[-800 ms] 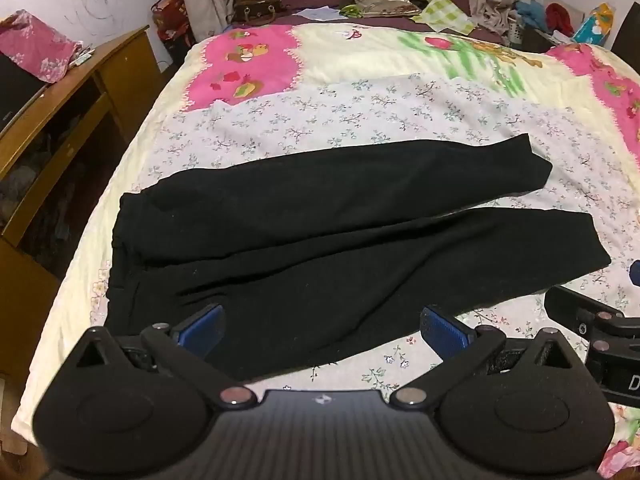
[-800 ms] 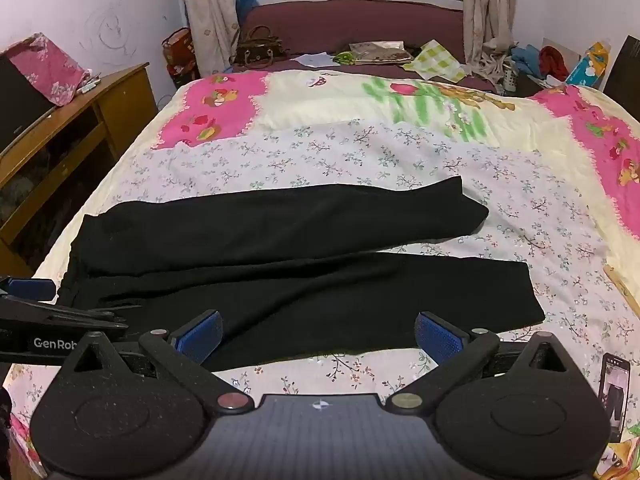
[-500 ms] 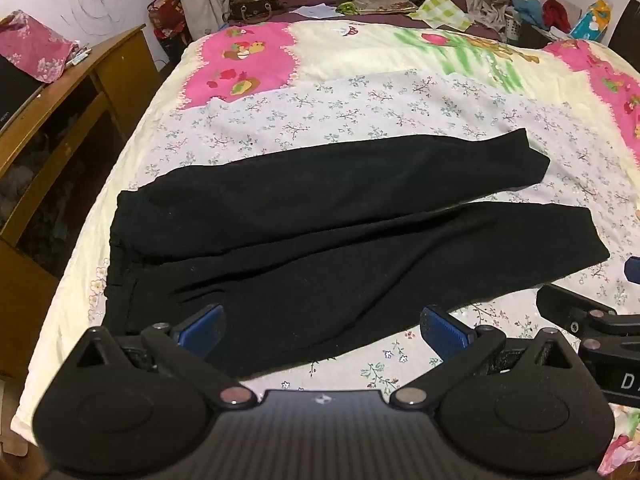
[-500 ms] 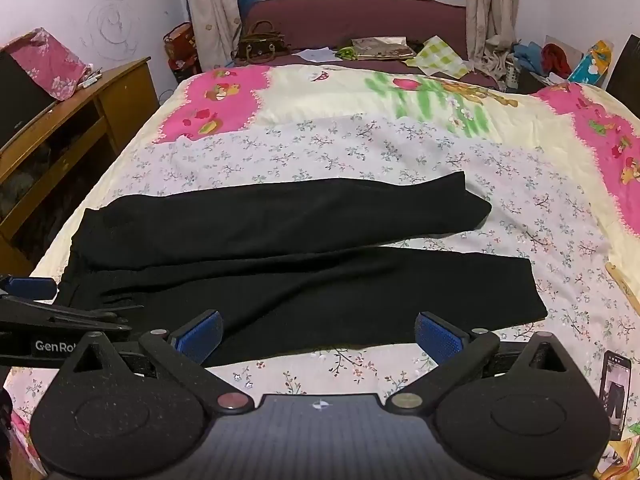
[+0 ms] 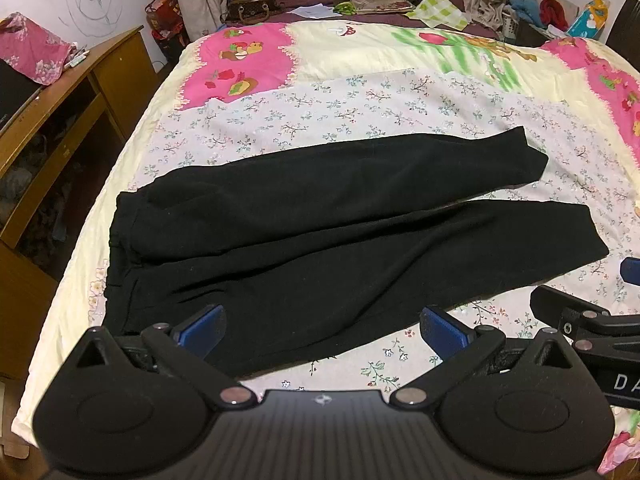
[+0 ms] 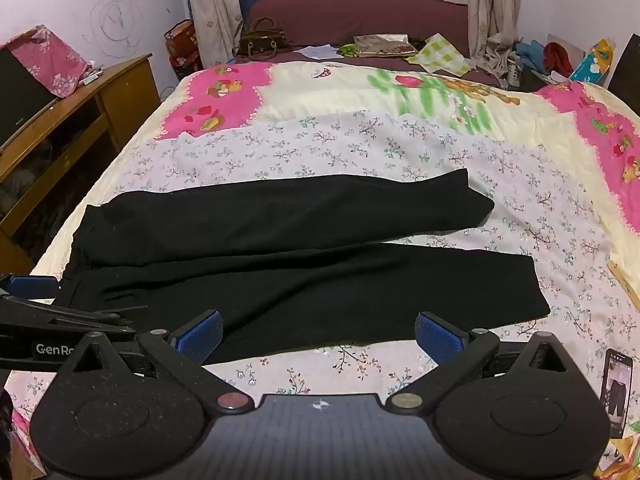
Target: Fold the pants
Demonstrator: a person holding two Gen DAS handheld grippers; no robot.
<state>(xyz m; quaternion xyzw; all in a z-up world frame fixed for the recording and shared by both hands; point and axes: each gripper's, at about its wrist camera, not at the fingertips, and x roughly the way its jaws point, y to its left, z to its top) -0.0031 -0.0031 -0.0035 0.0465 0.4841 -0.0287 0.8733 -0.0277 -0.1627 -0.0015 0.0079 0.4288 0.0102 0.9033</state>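
Black pants lie flat on the bed, waistband to the left, two legs spread slightly apart toward the right; they also show in the right wrist view. My left gripper is open and empty, hovering over the near edge of the lower leg. My right gripper is open and empty, just short of the near edge of the lower leg. The right gripper's body shows at the right edge of the left wrist view, and the left gripper's body at the left edge of the right wrist view.
The bed has a floral and pink patterned sheet. A wooden desk stands along the left side. A phone lies on the bed at the near right. A bench with a handbag and clutter stands beyond the bed.
Both grippers have shifted slightly, with the views drawing back a little from the pants. The pants have not moved.
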